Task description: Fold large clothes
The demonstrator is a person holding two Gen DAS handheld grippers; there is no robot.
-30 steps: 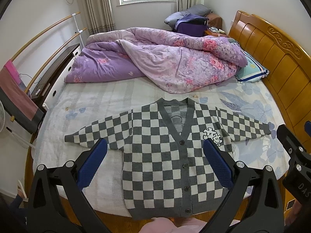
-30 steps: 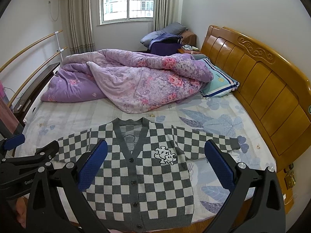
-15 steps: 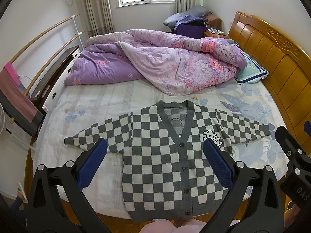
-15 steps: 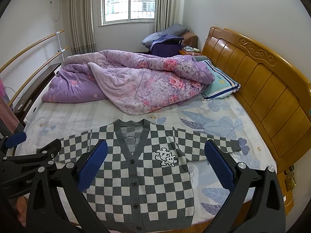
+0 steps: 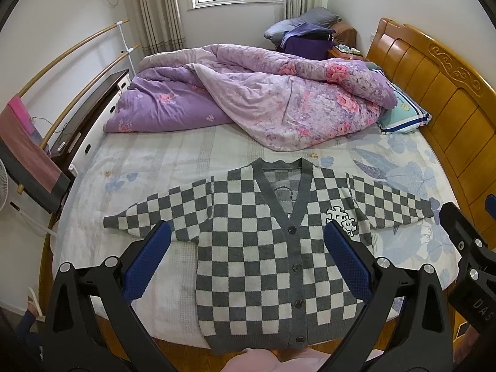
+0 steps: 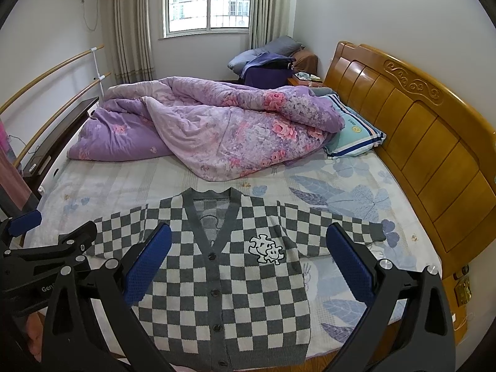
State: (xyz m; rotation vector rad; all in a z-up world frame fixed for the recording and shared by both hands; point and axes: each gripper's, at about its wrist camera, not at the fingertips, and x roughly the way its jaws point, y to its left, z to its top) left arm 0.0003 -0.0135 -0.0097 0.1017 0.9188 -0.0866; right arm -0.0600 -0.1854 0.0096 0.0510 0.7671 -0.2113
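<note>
Fingers wide apart on both tools, nothing held. Left gripper (image 5: pixel 247 259) and right gripper (image 6: pixel 248 260) hang over the near edge of the bed (image 5: pixel 155 167), clear of any fabric.

Cardigan (image 5: pixel 263 248) lies flat, face up and buttoned, ahead of and below both sets of fingers. Its hem is nearest them; the collar points away toward the quilt (image 5: pixel 279 102). Body axis therefore runs straight out from the fingers, while the sleeves run crosswise.

Left sleeve (image 5: pixel 155 214) extends just beyond the left gripper's outer finger; right sleeve (image 6: pixel 341 229) ends just beyond the right gripper's outer finger. Each gripper is judged nearer its own sleeve.

Folding not yet begun. Likely first grasp points are the sleeve ends, one per gripper, folded inward across the body.
</note>
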